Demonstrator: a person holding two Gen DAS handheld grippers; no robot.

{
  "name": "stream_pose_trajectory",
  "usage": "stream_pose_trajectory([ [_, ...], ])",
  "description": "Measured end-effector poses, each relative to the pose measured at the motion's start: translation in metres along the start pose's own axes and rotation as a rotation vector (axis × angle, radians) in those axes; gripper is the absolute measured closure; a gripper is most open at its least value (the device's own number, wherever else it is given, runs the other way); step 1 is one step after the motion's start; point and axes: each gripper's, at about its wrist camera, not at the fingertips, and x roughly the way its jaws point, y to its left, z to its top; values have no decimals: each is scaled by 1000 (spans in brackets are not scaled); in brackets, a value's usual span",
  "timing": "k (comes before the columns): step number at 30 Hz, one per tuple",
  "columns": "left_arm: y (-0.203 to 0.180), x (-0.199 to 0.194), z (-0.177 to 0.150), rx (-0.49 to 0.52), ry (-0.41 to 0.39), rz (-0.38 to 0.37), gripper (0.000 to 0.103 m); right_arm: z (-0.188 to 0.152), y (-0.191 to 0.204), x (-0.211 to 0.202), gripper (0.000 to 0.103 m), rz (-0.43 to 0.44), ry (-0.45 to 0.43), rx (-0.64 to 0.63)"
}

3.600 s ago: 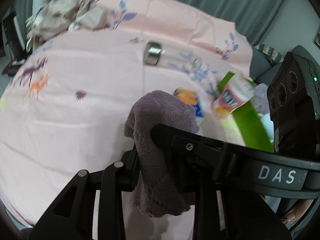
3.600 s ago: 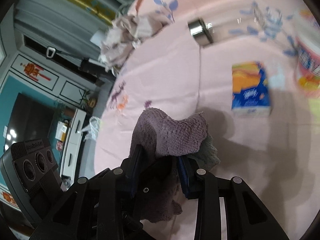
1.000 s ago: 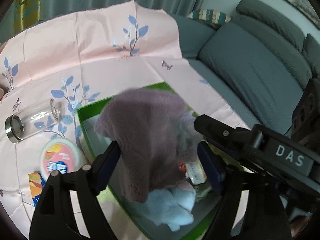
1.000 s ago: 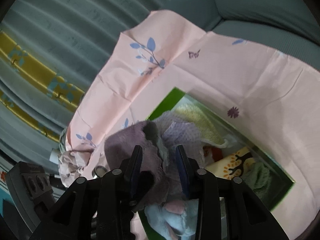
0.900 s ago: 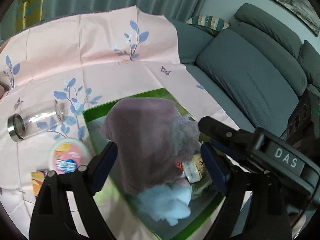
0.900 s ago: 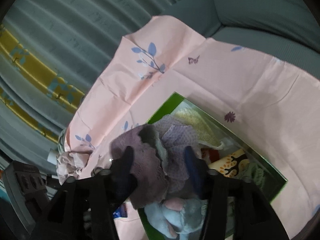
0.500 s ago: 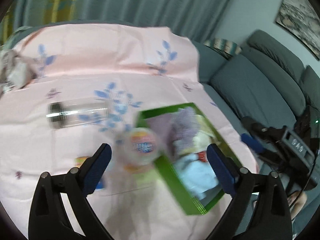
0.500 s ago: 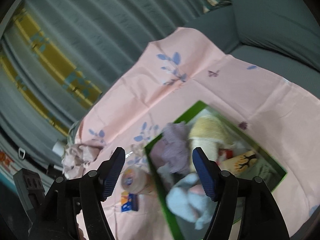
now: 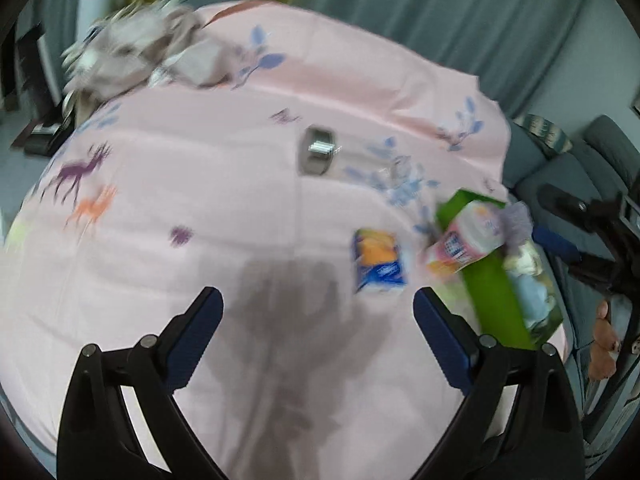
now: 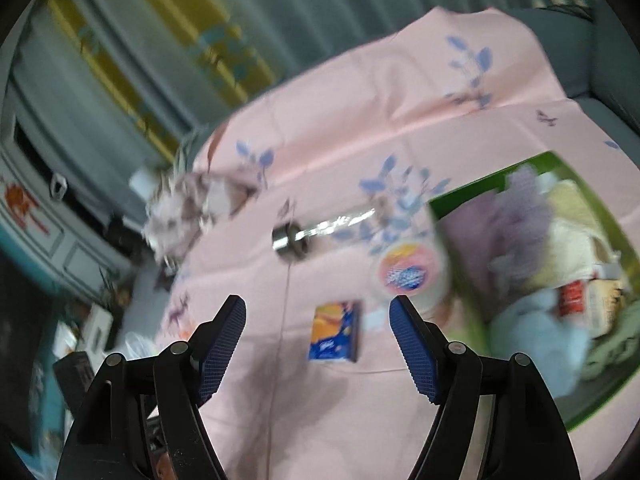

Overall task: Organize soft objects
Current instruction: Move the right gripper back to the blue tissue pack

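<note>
We see a green box [image 10: 596, 216] with straight walls on the right, filled with soft things: a mauve knitted cloth [image 10: 472, 236], a lilac fluffy piece [image 10: 524, 208], a cream towel [image 10: 572, 232] and a pale blue plush toy [image 10: 540, 340]. Some printed packets lie among them, too blurred to read. Touching the box's near wall stands a round pink and white tub [image 10: 408, 276]. Just beside it lies a small flat orange and blue packet [image 10: 334, 330], and further off a clear glass jar [image 10: 320, 228] with a shiny metal lid lies on its side. A crumpled beige cloth [image 9: 148, 56] is heaped at the far corner, well apart from the box.

Our left gripper [image 9: 318, 306] has its ribbed blue pads [image 9: 196, 336] spread wide, with nothing between them. Our right gripper [image 10: 318, 314] is opening, and its jaws hold nothing either; both hang above bare cloth.

Everything rests on a smooth pink sheet [image 9: 200, 200] printed with blue leaves, deer and butterflies. Behind it hang grey-green pleated curtains [image 10: 320, 8] with a yellow strip, and a grey sofa [image 9: 600, 152] stands on the right.
</note>
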Motion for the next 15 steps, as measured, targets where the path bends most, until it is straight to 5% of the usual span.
stream_pose_trajectory([
  [6,36,10,-23,-96,58,49,7,-32,25,85,27,-161,183,-107],
  [10,53,10,-28,-129,68,77,7,-46,27,124,27,-280,220,-166],
  [15,63,9,-29,-153,77,69,7,-59,17,153,28,-305,283,-187],
])
